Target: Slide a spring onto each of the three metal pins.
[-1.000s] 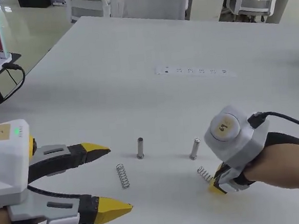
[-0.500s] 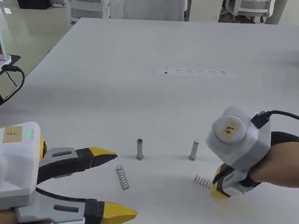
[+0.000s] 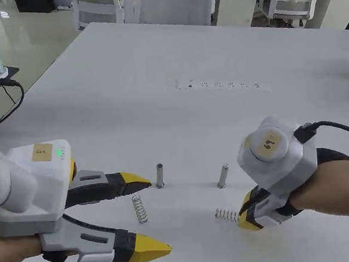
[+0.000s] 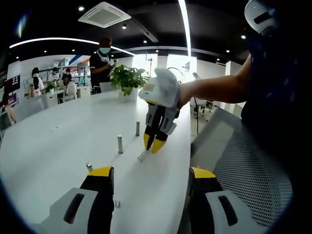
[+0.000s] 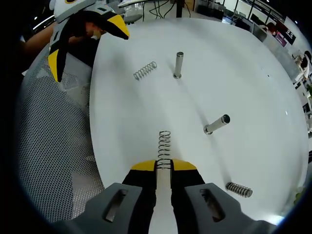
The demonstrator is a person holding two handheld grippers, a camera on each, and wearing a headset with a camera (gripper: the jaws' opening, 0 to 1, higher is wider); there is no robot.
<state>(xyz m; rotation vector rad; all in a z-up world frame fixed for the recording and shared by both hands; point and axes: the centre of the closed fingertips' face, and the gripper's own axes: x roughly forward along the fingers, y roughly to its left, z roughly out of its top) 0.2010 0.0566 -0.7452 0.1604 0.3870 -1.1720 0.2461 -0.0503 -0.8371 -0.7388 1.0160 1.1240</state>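
Right tool (image 5: 163, 165) tight on a spring (image 5: 164, 144), left tool (image 3: 153, 214) agape — white table (image 3: 161, 108), office chairs (image 3: 288, 0).

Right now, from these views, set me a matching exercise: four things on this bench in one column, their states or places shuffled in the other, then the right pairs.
Things
1. left tool
2. right tool
3. loose spring
4. power strip

States or places
A. shut on a second spring
B. far across the table
C. jaws open, holding nothing
D. lying flat near a bare upright pin

Pairs: 1-C; 2-A; 3-D; 4-B
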